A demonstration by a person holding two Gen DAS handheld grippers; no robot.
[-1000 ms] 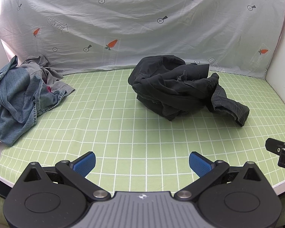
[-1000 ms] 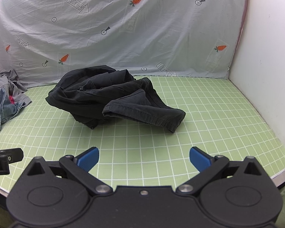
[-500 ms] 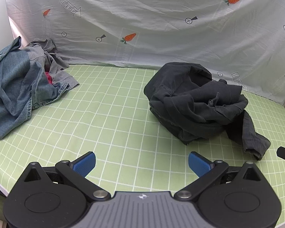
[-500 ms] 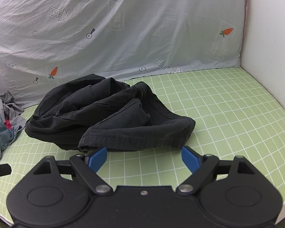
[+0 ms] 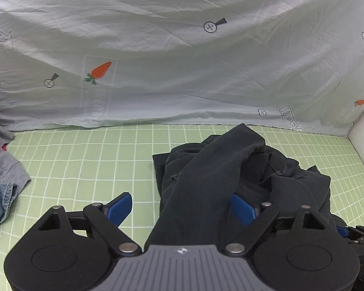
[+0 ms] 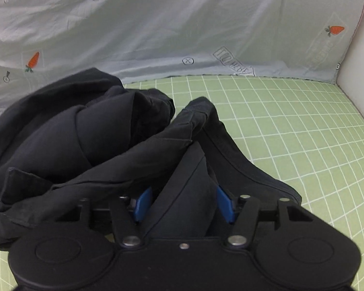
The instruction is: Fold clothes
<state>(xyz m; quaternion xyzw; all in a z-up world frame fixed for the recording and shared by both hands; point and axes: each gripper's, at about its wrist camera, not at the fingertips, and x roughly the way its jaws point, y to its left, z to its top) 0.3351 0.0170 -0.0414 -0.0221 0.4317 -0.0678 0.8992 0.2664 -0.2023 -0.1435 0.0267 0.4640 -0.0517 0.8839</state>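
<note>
Backdrop cloth (image 5: 182, 60), pale and printed with carrots, hangs straight ahead of both my grippers, well beyond them. Beneath them lies the green grid mat (image 5: 85, 165), spreading ahead and to either side.

On that mat sits the black garment (image 5: 230, 169), a crumpled heap. From my left gripper (image 5: 180, 208) it lies ahead and to the right, with one long fold running back between the fingers. I see those jaws standing wide; they have just been closing a little. The right blue pad (image 5: 242, 208) lies against the fold, while the left pad (image 5: 120, 207) stands clear of it over bare mat, so nothing is clamped.

From my right gripper (image 6: 182, 205) the heap bulks ahead and to the left, and a ridge of the same cloth rises between the fingers. These jaws have just been closing too and are about half apart. Both blue pads sit just beside the ridge; I cannot tell whether they press on it.

Far off to the left of my left gripper lies a pile of grey and denim clothes (image 5: 4, 177).
</note>
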